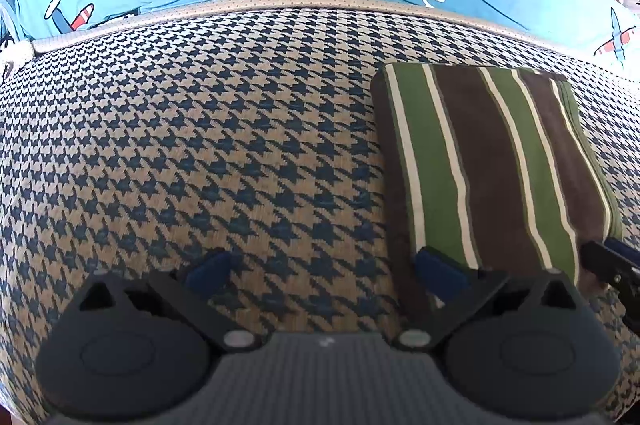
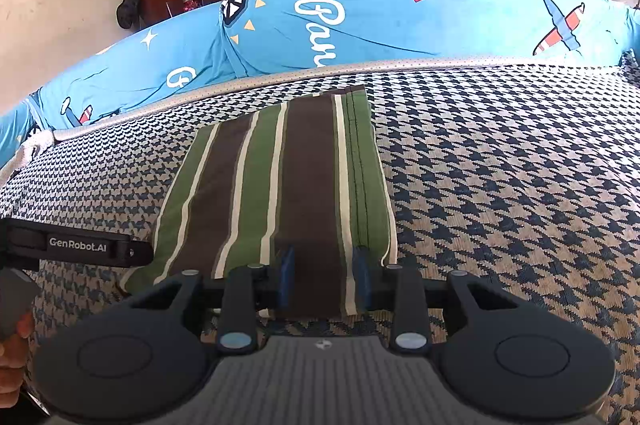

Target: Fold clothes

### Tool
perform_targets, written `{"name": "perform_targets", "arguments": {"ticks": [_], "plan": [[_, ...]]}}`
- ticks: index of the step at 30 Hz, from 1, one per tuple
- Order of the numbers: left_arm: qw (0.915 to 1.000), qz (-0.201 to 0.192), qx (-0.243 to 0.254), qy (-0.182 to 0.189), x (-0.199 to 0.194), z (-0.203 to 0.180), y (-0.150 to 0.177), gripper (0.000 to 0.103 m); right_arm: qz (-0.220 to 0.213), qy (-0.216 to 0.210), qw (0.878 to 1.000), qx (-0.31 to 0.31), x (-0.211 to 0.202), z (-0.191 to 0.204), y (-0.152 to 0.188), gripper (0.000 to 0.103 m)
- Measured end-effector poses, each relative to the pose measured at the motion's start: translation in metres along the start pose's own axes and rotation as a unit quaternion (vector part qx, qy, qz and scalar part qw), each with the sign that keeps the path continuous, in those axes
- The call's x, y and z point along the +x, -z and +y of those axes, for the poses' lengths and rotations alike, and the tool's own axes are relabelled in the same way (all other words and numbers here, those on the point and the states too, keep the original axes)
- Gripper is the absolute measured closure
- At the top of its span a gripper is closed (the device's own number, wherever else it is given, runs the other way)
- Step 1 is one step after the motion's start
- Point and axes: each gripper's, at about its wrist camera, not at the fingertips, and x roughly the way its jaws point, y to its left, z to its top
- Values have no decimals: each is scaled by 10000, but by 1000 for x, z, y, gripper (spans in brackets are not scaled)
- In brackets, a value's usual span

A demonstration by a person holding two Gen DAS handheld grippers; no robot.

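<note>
- A striped cloth (image 2: 276, 185), folded into a neat block, lies on the houndstooth cushion (image 2: 500, 185) before a blue cover (image 2: 360, 25).
- Right tongs (image 2: 326, 277) sit narrowed across its near edge — whether they pinch it, unclear.
- Left tongs (image 1: 324, 273) gape wide, 1 pad over the cloth's corner.
- Folding looks nearly done — likely next, 1 last fold or a release.

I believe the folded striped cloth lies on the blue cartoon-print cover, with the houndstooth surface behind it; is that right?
Not quite: it is the other way round. The striped cloth lies folded on the houndstooth surface, and the blue cover is behind it. The right wrist view shows this plainly.
</note>
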Motion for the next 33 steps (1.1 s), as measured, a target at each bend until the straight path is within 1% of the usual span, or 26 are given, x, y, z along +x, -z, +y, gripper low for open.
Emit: {"name": "perform_targets", "arguments": {"ticks": [3,5,10,14,19,23,25,33], "plan": [[9996,-243,162,41,-10,-4,3,0,-7,10,10000,-15,0,1,0,70],[9992,-301,249,51,-13,-8,4,0,-15,22,10000,-35,0,2,1,70],[9993,-160,340,50,-6,-13,12,0,-23,20,10000,-29,-1,3,1,70],[9996,-105,221,143,-2,-9,15,0,-30,28,10000,-47,-1,4,2,70],[9994,-188,259,135,-3,-12,23,0,-32,43,10000,-65,-1,6,2,70],[9994,-202,219,163,4,-5,17,0,-38,59,9999,-87,-1,6,3,69],[9995,-198,208,165,2,-6,19,0,-42,59,9999,-104,-1,7,4,69],[9995,-214,191,118,-3,-14,27,0,-34,-14,9999,-128,-1,7,4,63]]}}
